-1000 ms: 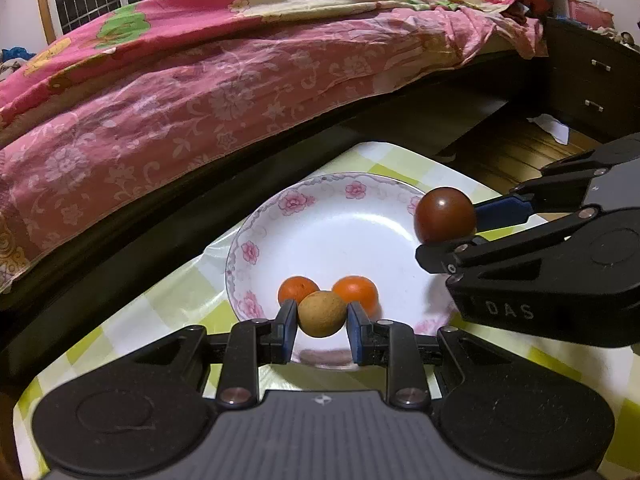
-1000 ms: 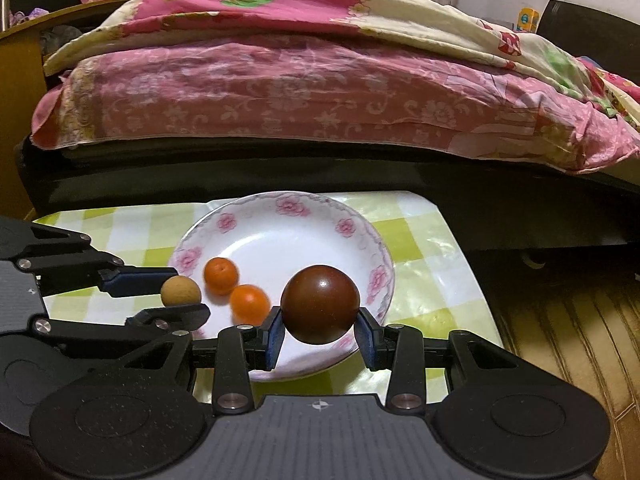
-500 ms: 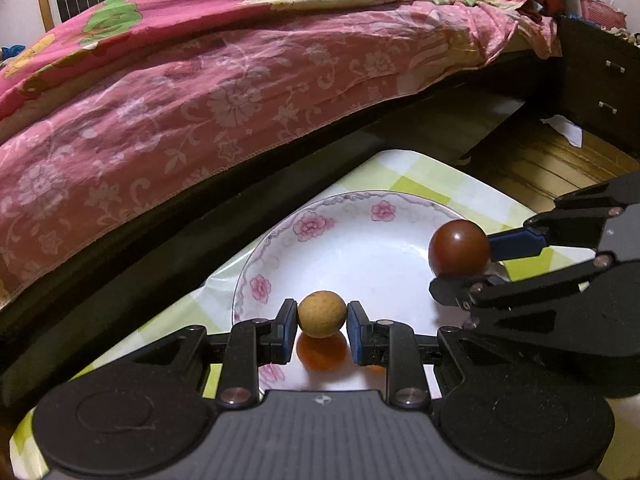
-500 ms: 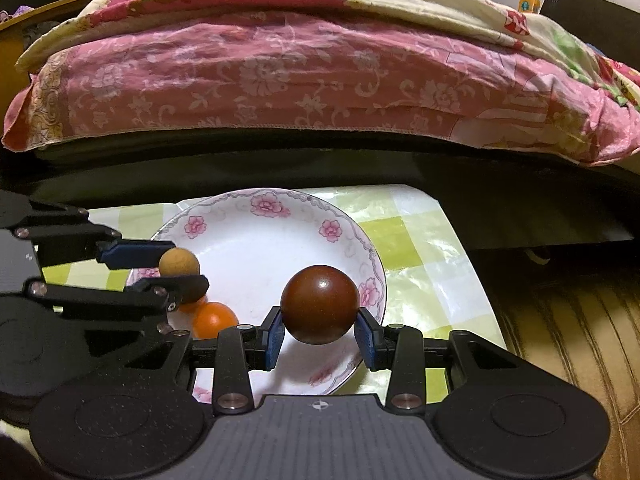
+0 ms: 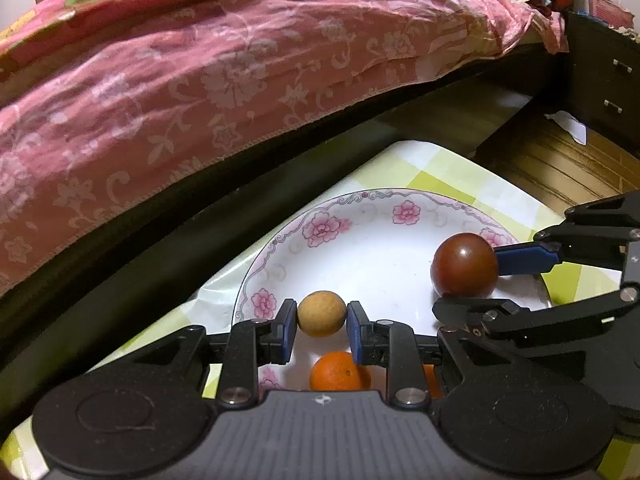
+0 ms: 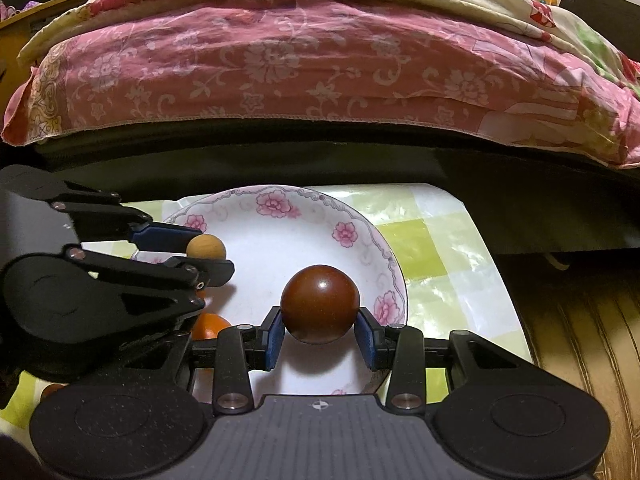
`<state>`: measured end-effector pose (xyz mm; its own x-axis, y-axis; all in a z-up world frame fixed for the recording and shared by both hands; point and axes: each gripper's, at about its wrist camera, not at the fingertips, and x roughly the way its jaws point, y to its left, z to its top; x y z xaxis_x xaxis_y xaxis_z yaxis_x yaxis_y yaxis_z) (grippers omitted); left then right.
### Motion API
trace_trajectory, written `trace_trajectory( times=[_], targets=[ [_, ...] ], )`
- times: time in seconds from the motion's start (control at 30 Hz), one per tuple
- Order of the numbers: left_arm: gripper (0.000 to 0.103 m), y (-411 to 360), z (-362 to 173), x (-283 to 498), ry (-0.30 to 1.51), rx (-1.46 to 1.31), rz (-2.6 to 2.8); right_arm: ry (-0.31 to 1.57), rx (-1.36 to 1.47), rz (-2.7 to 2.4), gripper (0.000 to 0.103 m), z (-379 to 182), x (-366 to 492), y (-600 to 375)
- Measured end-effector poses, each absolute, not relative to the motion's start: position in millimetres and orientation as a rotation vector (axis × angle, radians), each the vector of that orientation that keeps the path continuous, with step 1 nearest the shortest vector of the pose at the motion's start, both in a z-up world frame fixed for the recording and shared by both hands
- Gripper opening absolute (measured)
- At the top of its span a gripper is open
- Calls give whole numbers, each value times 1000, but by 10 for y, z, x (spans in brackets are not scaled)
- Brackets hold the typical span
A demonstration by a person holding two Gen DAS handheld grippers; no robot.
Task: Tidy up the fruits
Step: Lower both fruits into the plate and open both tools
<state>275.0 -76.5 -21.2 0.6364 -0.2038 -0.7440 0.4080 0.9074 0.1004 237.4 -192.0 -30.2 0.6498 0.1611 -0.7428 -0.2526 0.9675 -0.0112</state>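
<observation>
A white plate with pink flowers (image 5: 360,248) (image 6: 280,232) lies on a green-and-white checked tablecloth. My left gripper (image 5: 322,320) is shut on a small tan round fruit (image 5: 322,314) (image 6: 206,247) over the plate's near left part. My right gripper (image 6: 320,330) is shut on a dark red-brown round fruit (image 6: 320,304) (image 5: 466,266) over the plate's right side. An orange fruit (image 5: 340,372) (image 6: 210,326) lies on the plate below the left gripper; a second one is mostly hidden behind the fingers.
A bed with a pink floral cover (image 5: 200,80) (image 6: 320,68) runs along the table's far side, its dark frame close to the plate. A dark drawer cabinet (image 5: 600,80) stands at the right over a wooden floor (image 6: 580,340). The table edge (image 6: 500,280) lies right of the plate.
Both grippers have moved forward over the plate with their fruits held. The orange fruits now sit under and behind the left gripper's fingers.
</observation>
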Motion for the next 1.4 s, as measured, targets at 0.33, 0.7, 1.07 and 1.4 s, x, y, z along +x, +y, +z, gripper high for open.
trace_trajectory(
  times=[0.33, 0.7, 1.07, 1.4],
  targets=[
    [34, -767, -230, 2791, 817, 276, -355, 816, -140, 253, 36, -324, 2395, -1900],
    [35, -762, -234, 2788, 823, 277, -354, 812, -143, 263, 37, -314, 2376, -1910],
    [36, -738, -198, 2748, 821, 271, -340, 809, -149, 266, 46, -289, 2360, -1890],
    [37, -707, -81, 2650, 804, 264, -346, 797, -149, 263, 54, -201, 2303, -1907]
  ],
)
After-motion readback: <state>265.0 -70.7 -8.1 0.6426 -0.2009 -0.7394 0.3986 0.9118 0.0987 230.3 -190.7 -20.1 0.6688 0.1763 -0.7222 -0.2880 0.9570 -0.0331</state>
